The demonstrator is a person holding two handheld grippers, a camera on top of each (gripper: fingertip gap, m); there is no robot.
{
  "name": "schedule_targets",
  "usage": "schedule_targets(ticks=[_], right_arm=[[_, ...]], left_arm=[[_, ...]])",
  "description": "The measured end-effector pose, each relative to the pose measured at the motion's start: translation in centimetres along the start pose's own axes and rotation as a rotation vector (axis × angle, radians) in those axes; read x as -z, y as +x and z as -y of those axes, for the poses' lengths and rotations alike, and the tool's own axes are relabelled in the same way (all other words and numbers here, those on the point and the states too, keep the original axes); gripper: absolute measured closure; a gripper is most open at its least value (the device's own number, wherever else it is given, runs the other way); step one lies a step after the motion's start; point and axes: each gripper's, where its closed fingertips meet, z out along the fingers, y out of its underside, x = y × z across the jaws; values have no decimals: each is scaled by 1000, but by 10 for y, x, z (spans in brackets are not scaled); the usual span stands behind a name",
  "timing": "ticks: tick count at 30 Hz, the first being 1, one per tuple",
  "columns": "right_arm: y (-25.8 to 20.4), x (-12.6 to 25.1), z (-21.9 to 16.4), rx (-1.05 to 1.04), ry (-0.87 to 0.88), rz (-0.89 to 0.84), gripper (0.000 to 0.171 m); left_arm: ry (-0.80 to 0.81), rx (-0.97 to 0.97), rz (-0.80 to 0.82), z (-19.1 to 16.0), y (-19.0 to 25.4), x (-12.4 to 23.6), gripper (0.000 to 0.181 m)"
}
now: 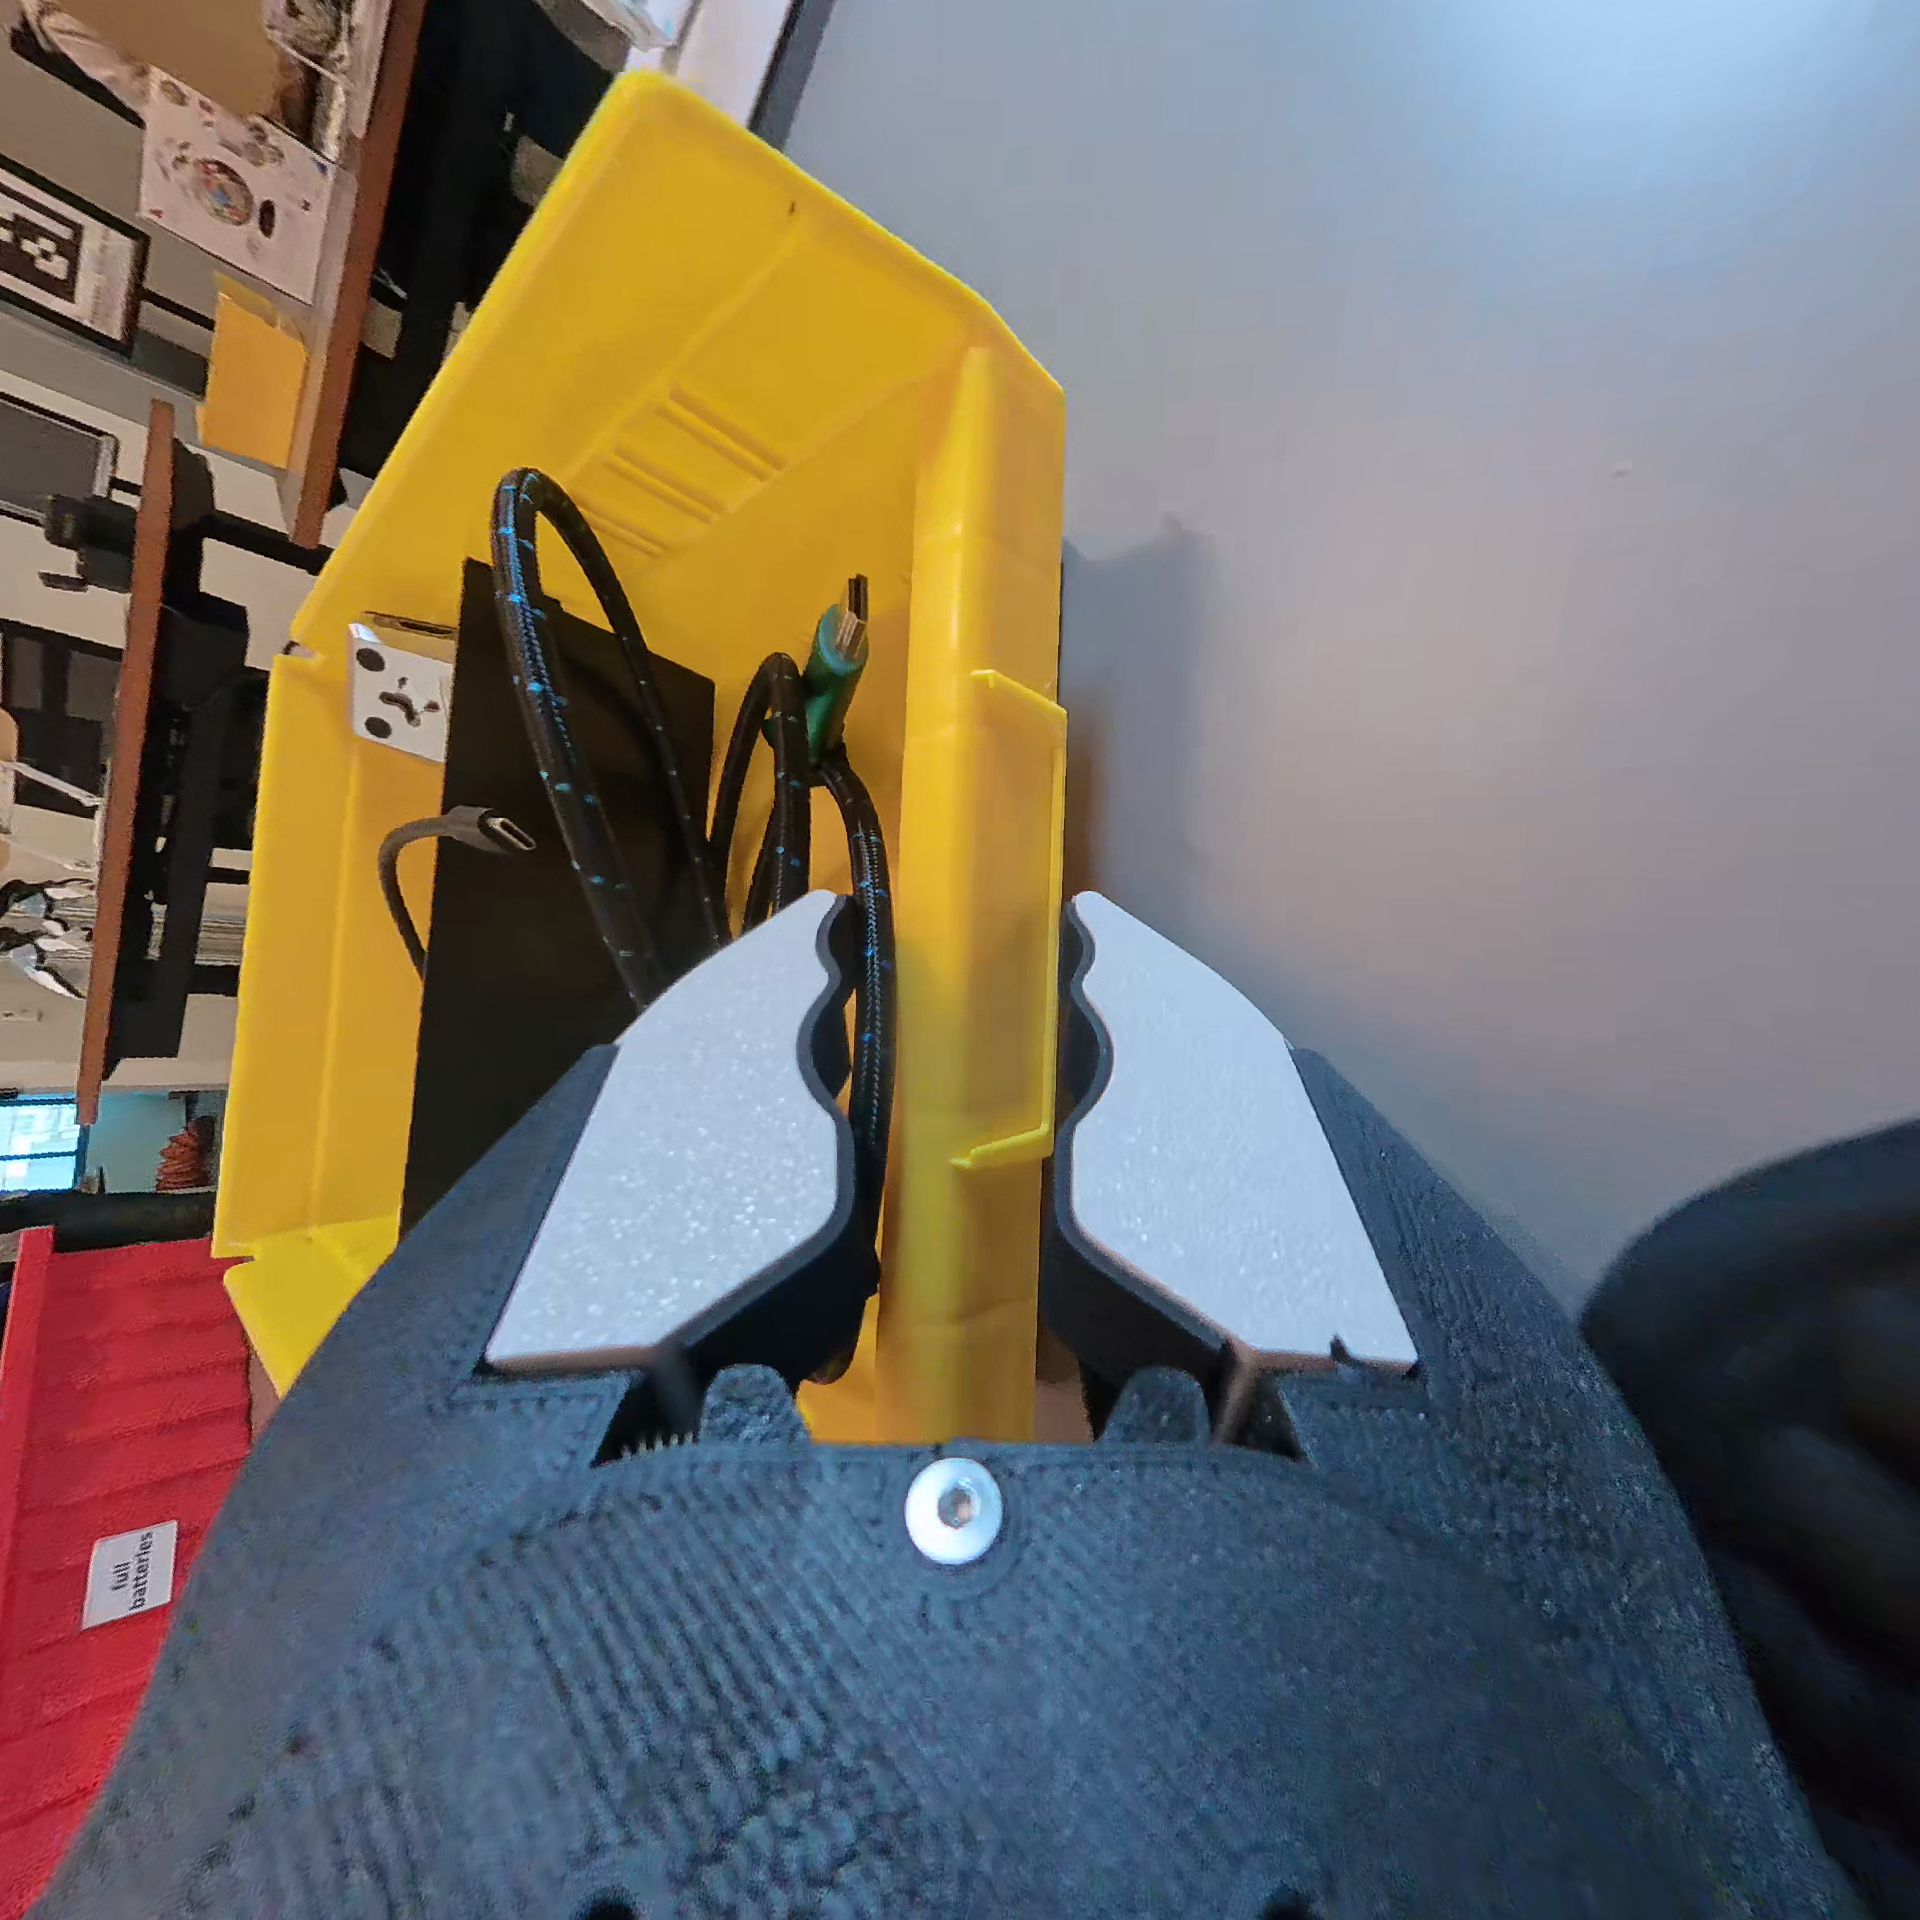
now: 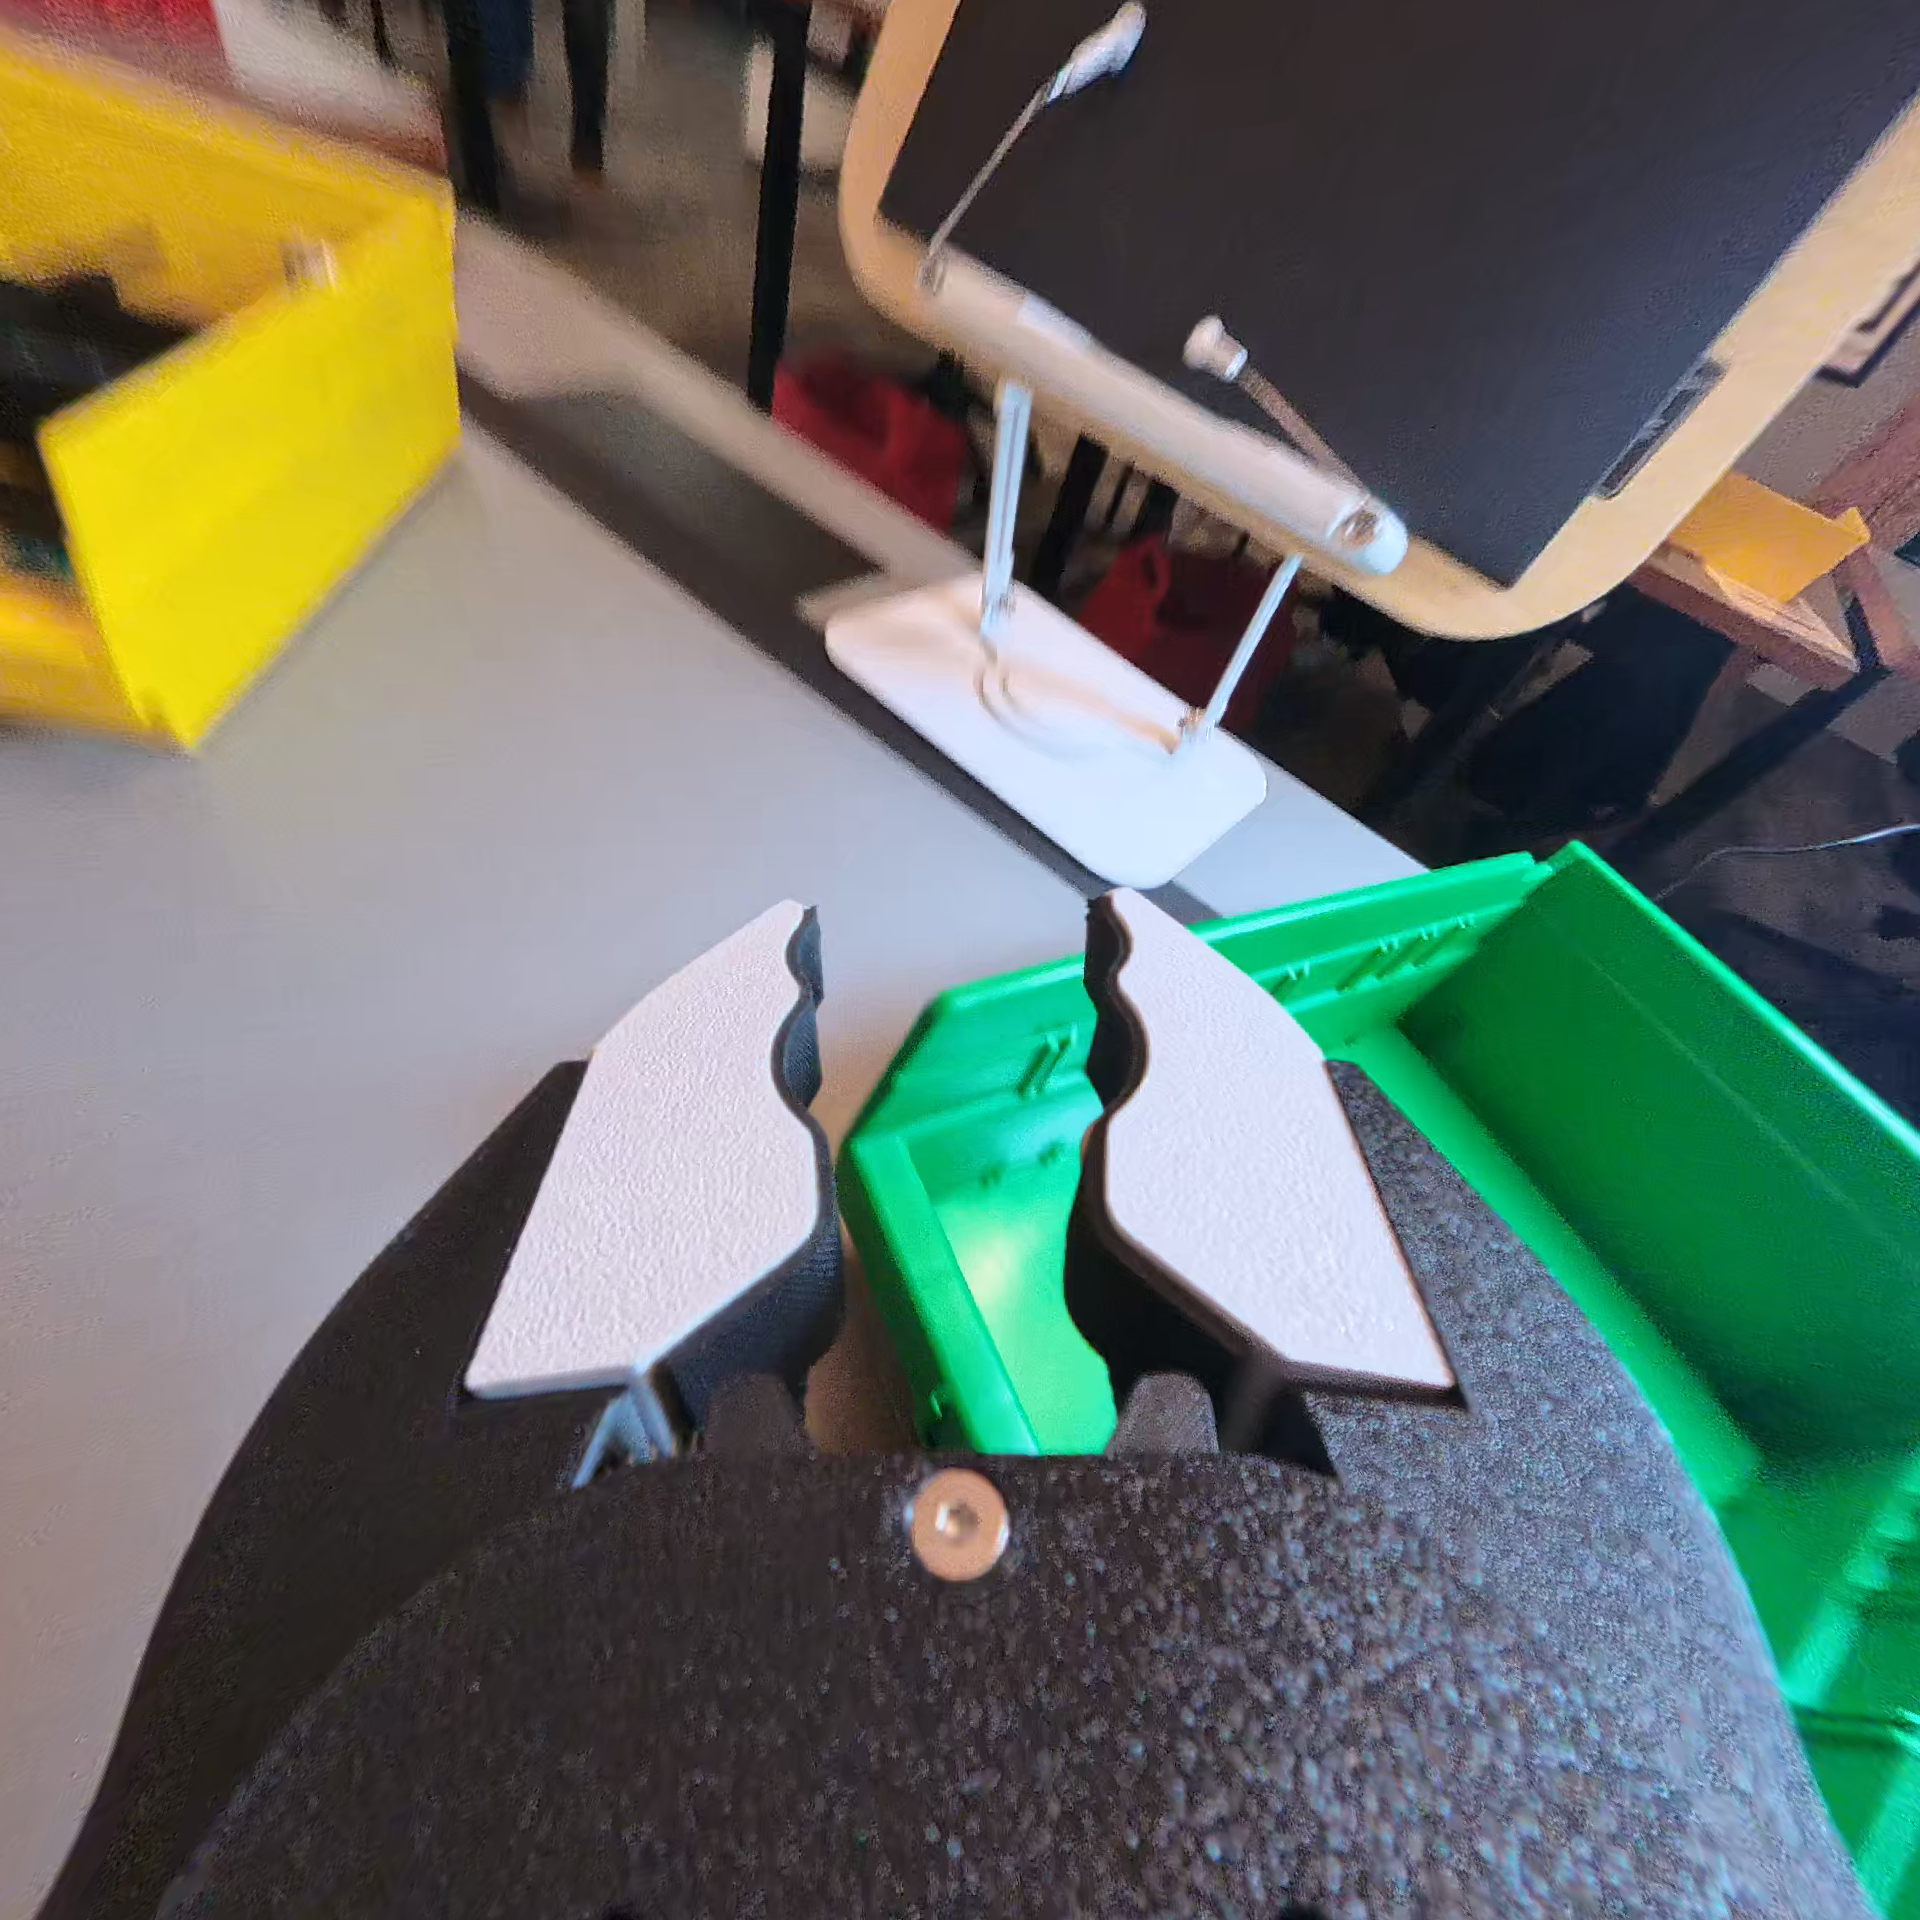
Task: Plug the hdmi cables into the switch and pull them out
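Observation:
A yellow bin point(image 1: 727, 312) holds black braided HDMI cables point(image 1: 582, 727), one ending in a green-shelled plug point(image 1: 840, 665) that leans on the bin's right wall. A small silver switch box point(image 1: 400, 691) sits at the bin's left, beside a black flat pad point(image 1: 520, 987) and a thin cable with a small plug point(image 1: 488, 831). My left gripper point(image 1: 956, 904) is open and straddles the bin's right wall, with the left finger inside next to a braided cable. My right gripper point(image 2: 956, 909) is open and empty over the corner of a green bin point(image 2: 1610, 1091). The yellow bin point(image 2: 260, 499) shows blurred at far left.
Both bins stand on a grey table point(image 2: 416, 935). A dark panel point(image 2: 1403, 208) on a white wire stand point(image 2: 1091, 748) sits at the table's far edge. A red bin point(image 1: 104, 1403) lies left of the yellow one. A dark blurred shape point(image 1: 1766, 1403) is at the right. The left gripper's tips are roughly 35 cm from the right gripper's.

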Motion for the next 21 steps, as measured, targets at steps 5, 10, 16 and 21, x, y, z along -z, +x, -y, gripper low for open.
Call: schedule_targets(ticks=[5, 10, 16, 21], right_arm=[[-1, 7, -2, -119, 149, -37, 118], [12, 30, -8, -138, 189, -70, 115], [35, 65, 6, -179, 260, -109, 118], [35, 78, -27, -69, 136, -112, 119]], left_arm=[[35, 92, 32, 5, -7, -4, 140], [328, 390, 37, 33, -30, 32, 146], [716, 853, 8, 57, -89, 77, 147], [540, 715, -160, 64, -60, 57, 139]])
